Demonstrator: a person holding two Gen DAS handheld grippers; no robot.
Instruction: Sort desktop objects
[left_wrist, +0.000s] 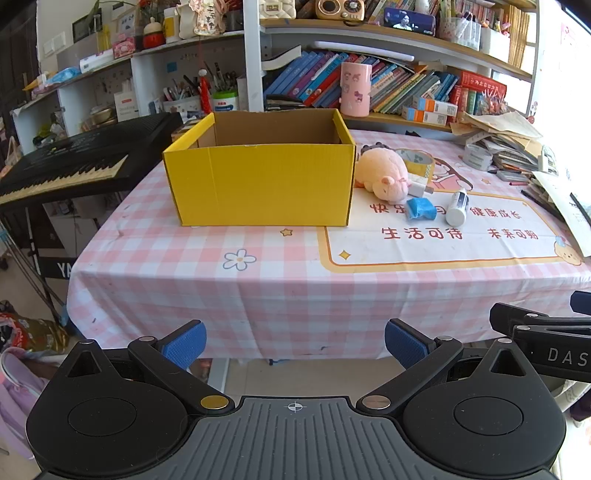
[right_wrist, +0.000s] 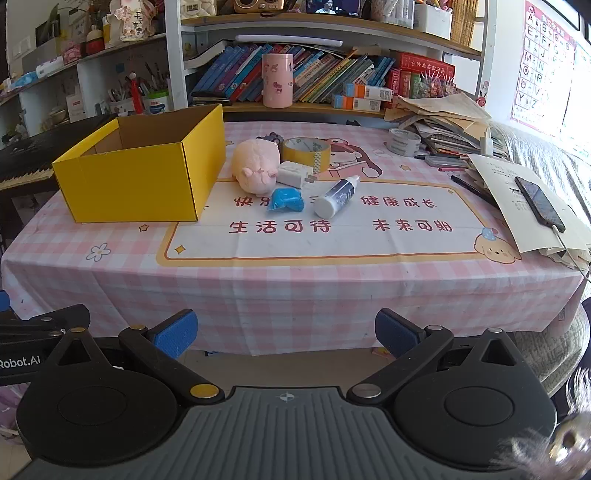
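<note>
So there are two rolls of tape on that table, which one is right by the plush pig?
The yellow tape roll, lying just behind the plush pig. The grey-white roll sits far off beside the paper pile.

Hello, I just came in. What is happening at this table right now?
A person holds two tongs, and both hover before the table's near edge, open and empty: the left tongs and the right tongs. Nothing is sorted yet. The open yellow cardboard box looks empty as far as its inside shows. Beside it lie a pink plush pig, a white charger plug, a blue wrapped packet, a white bottle on its side and a yellow tape roll.
</note>
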